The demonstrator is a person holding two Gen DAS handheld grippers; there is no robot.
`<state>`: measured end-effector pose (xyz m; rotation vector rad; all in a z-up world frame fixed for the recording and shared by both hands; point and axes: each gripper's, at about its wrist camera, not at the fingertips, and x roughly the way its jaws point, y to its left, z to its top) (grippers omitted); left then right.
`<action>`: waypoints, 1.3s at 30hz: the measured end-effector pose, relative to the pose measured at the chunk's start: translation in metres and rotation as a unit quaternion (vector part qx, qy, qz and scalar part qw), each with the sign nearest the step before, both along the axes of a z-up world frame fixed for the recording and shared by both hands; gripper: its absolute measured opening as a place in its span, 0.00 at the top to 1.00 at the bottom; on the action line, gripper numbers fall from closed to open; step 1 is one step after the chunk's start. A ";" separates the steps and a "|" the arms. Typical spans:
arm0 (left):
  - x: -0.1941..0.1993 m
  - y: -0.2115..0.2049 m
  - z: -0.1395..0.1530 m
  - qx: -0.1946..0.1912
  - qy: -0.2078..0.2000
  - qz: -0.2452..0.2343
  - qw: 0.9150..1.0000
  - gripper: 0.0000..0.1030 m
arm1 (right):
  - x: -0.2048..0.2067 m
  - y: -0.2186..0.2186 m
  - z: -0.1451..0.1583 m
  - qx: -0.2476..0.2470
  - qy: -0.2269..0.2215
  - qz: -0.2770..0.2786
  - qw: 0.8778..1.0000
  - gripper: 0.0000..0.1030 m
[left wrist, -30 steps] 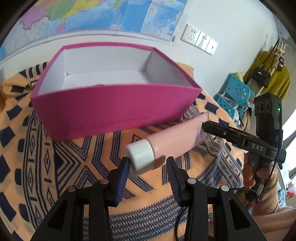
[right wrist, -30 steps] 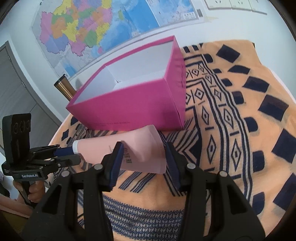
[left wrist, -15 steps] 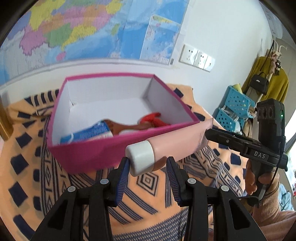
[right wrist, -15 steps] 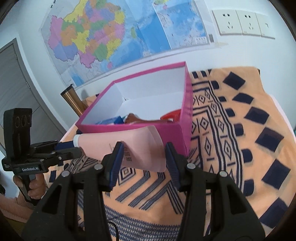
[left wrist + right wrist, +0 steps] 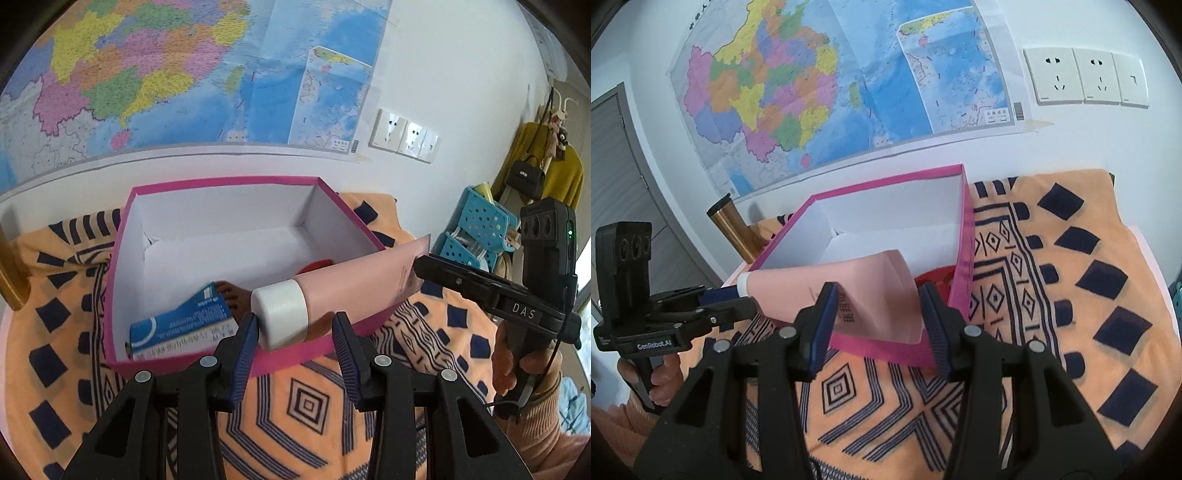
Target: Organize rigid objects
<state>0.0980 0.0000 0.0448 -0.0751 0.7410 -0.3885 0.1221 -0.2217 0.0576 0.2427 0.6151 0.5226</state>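
**Pink tube held by both grippers above the front of the magenta box**

I take the magenta box as my landmark; it sits open-topped on the orange patterned cloth that covers the tabletop.

The pink tube lies roughly level over the box's near wall, carried at both ends. My left gripper has the white cap between its blue-padded fingers. The left pad looks to be against the cap; a gap shows on the right side, so I cannot tell whether that grip is closed tight. My right gripper has its fingers clamped on the tube's flat crimped end, which is pinched between both pads.

Inside the box, near its front left corner, a blue and white carton lies tilted. Beside it, partly hidden behind the tube, I see a brown item and a red item; I cannot identify either.

Behind the box, a map hangs on the wall, with white wall sockets to its right. A brass-coloured cylinder stands off the box's left rear corner.
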 end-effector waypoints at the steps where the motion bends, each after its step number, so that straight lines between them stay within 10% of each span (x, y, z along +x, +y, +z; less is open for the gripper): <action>1: 0.002 0.000 0.000 0.001 -0.001 0.000 1.000 0.60 | 0.004 0.000 0.000 0.002 0.002 0.000 1.000 0.52; 39: 0.051 0.007 -0.028 -0.006 0.068 0.015 0.998 0.60 | 0.043 0.016 -0.018 -0.044 0.054 -0.010 0.998 0.52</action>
